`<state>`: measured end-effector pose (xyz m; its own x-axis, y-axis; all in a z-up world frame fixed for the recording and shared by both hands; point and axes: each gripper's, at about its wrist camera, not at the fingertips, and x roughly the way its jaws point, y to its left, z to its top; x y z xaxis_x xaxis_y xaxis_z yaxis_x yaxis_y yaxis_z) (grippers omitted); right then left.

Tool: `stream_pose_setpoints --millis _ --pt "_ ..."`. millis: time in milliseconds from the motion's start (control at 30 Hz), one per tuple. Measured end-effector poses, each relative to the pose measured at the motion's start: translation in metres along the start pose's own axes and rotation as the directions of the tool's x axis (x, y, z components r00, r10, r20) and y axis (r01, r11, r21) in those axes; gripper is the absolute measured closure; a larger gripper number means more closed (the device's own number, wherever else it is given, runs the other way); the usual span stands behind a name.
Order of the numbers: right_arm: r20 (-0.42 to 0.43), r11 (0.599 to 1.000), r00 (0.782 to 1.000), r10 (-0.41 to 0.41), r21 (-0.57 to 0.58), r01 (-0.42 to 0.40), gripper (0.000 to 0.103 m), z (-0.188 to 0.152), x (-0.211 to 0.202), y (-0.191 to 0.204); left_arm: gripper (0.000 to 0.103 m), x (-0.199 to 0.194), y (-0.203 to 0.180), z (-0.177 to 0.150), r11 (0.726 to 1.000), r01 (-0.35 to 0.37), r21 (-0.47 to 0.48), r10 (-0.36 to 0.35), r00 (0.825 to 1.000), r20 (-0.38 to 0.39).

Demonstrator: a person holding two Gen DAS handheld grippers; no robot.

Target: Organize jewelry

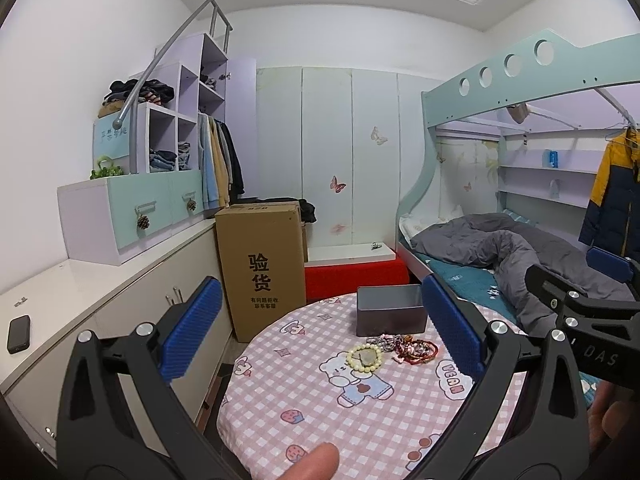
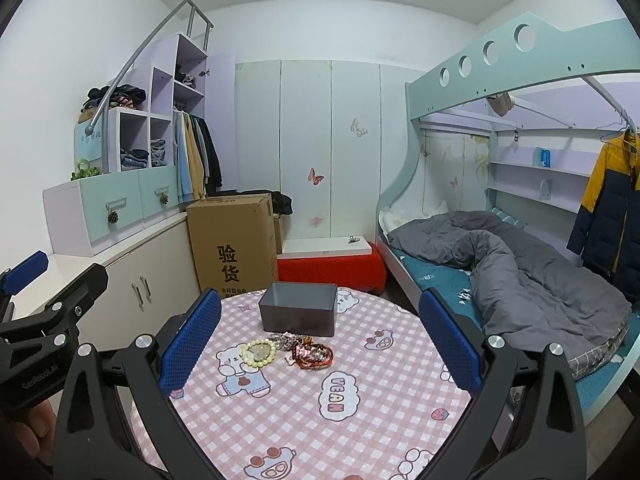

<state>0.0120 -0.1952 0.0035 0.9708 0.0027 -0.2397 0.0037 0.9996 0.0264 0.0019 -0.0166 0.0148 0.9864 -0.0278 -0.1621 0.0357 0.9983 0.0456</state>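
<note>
A round table has a pink checked cloth with bear prints. On it lie a cream bead bracelet, a pile of red bracelets and silvery pieces. An open grey metal box stands just behind them. My left gripper is open and empty above the table's near side. My right gripper is open and empty, also short of the jewelry. Each gripper shows at the edge of the other's view.
A tall cardboard box stands left of the table beside a white cabinet counter with a phone. A red bench is behind. A bunk bed with a grey duvet is on the right.
</note>
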Motion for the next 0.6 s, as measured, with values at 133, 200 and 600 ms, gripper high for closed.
stream_pose_setpoints --millis 133,200,600 --pt "0.006 1.0 1.0 0.001 -0.003 -0.001 0.008 0.003 0.003 -0.001 0.005 0.006 0.0 0.002 1.0 0.007 -0.004 -0.007 1.0 -0.006" --pt "0.009 1.0 1.0 0.001 -0.003 -0.001 0.008 0.005 0.004 -0.002 0.005 0.007 0.001 0.002 1.0 0.014 -0.011 -0.014 1.0 -0.004" --pt "0.002 1.0 1.0 0.0 -0.021 0.0 0.008 0.003 0.01 -0.002 0.005 0.018 0.003 -0.004 1.0 0.015 -0.019 -0.015 1.0 -0.019"
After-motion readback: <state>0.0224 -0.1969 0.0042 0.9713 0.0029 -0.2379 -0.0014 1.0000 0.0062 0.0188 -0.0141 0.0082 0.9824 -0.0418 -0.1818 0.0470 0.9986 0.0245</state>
